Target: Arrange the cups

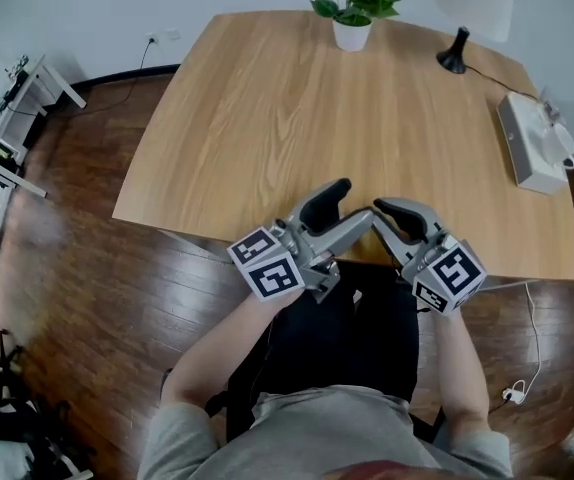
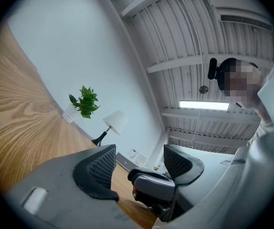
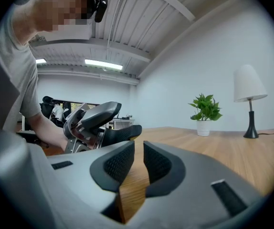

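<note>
Left to right: my left gripper (image 2: 138, 160), jaws apart and empty; my right gripper (image 3: 138, 162), clenched on nothing; both at the near edge of the table (image 1: 267, 118), which bears only a potted plant (image 1: 355, 3), lamp (image 1: 472, 13) and white box (image 1: 532, 143). No cups appear in any view, so I judge arranging not under way; the next move calls for locating them
</note>
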The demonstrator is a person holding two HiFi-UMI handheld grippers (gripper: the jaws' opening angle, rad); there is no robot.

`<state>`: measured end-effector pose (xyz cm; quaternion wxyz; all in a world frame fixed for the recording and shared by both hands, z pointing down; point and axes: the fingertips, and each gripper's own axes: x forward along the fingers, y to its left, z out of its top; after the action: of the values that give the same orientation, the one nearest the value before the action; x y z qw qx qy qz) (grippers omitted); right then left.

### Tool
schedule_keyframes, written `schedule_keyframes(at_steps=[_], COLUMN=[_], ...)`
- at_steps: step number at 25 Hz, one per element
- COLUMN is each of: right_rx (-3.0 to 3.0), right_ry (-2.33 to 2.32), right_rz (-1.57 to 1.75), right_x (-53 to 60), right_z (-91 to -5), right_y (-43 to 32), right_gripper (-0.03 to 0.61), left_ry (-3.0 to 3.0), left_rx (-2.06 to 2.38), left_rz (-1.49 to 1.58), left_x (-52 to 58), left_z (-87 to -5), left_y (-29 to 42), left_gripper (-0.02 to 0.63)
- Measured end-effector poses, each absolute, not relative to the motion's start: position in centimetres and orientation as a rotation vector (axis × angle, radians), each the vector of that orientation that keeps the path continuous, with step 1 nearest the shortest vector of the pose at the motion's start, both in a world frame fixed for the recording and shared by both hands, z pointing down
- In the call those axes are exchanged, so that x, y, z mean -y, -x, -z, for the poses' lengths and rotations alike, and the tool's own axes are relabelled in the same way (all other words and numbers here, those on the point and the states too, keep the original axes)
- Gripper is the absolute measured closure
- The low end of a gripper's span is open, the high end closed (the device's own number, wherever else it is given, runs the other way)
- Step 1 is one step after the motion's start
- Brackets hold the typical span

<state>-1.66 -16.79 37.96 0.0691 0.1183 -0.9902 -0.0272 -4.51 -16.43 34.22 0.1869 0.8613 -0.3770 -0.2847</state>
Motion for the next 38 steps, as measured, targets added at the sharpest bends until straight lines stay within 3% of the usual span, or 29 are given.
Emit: schedule_keyframes(at_steps=[17,38], right_rx=[2.978,2.984], right_ry=[-0.343,-0.364], right_rz=[0.067,0.100], right_x=[16.4,16.0], right_z=[-38.4,-38.3], right_y=[1.3,0.9], right_gripper=[0.518,0.518], left_ry=[-2.590,-2.496], left_rx=[1.069,1.074], left_rz=[0.653,0.748], left_x=[15.4,15.9], left_z=[-34.5,-34.5], left_y=[2.4,3.6], left_gripper=[0.308,0.308])
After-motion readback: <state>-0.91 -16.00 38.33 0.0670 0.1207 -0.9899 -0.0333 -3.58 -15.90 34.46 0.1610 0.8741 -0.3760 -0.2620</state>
